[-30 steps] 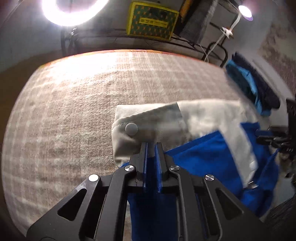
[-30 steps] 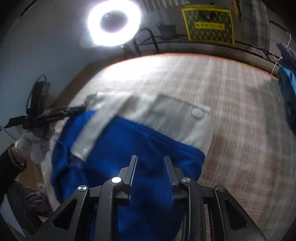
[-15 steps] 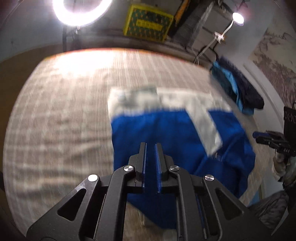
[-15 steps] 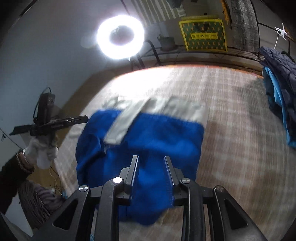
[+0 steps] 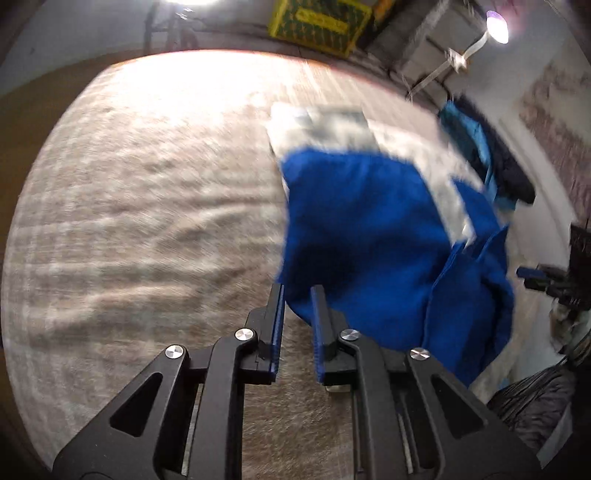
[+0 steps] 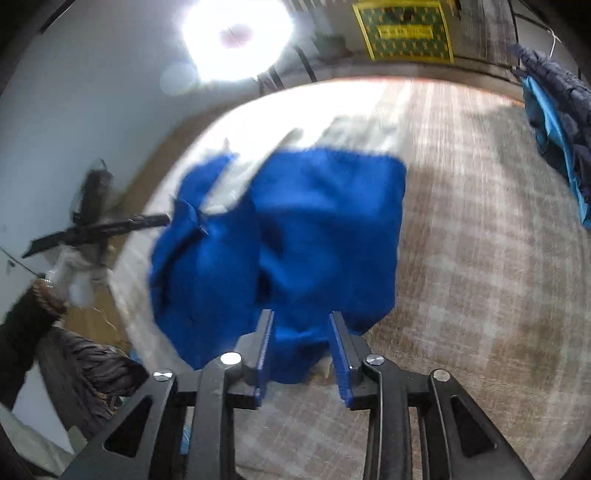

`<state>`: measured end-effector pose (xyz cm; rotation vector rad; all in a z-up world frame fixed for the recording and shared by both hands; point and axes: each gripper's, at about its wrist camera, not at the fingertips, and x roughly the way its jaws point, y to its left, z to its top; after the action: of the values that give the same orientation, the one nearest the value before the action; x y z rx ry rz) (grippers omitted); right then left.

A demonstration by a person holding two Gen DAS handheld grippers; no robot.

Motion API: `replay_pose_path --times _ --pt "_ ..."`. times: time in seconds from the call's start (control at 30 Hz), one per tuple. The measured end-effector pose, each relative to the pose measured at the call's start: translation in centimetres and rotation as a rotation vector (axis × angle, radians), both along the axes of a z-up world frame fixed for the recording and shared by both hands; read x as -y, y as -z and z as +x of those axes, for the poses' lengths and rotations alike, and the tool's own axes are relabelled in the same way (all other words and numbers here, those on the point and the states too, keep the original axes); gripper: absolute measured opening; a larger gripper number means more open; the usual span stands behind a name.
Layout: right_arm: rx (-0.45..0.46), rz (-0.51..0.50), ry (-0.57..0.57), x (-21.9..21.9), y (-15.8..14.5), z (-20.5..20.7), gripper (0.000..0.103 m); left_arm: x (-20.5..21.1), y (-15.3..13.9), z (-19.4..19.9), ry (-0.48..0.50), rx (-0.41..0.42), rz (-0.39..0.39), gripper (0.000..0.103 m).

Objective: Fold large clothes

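Observation:
A blue garment with a white collar band [image 5: 373, 229] lies folded on the beige checked table cloth [image 5: 147, 206]; it also shows in the right wrist view [image 6: 295, 229]. My left gripper [image 5: 298, 295] is open, its jaws apart just at the garment's near left corner, holding nothing. My right gripper [image 6: 301, 321] is open, jaws apart above the garment's near edge, holding nothing. The left gripper shows from the side in the right wrist view [image 6: 162, 220], beside the garment's left edge. Both views are motion-blurred.
A dark and light-blue jacket [image 6: 557, 140] hangs at the table's far right. A yellow-green box [image 6: 404, 31] stands on a shelf behind. A ring light [image 6: 236, 37] shines at the back. Bare cloth lies left [image 5: 147, 206] and right [image 6: 480, 258] of the garment.
Both grippers pulled back and up from the garment. The left gripper, shut on the blue fabric before, has opened and let it go. The garment now lies further off on the table.

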<state>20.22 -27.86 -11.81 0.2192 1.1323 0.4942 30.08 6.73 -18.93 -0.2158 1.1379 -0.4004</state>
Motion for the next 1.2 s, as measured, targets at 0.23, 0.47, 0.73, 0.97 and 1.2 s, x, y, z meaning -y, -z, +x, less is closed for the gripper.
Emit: replay_pose_path --times 0.23,0.47,0.73,0.97,1.2 --pt "0.126 0.096 0.182 4.1 -0.2 1.5 0.083 -5.2 -0.4 2.2 -0.179 -0.049 -0.313 0.060" --pt "-0.005 0.198 0.255 5.9 4.1 5.2 0.085 -4.2 2.5 5.1 -0.214 -0.171 -0.473 0.061" --pt "-0.100 0.417 0.293 7.9 8.0 7.3 0.080 -2.2 4.6 7.3 -0.164 -0.221 -0.479 0.063" --pt "-0.085 0.539 0.273 8.5 9.1 7.5 0.064 -1.8 6.0 8.2 -0.125 -0.239 -0.544 0.063" --pt "-0.116 0.573 0.210 5.4 10.2 9.6 0.055 -0.4 6.2 9.1 -0.113 -0.232 -0.574 0.063"
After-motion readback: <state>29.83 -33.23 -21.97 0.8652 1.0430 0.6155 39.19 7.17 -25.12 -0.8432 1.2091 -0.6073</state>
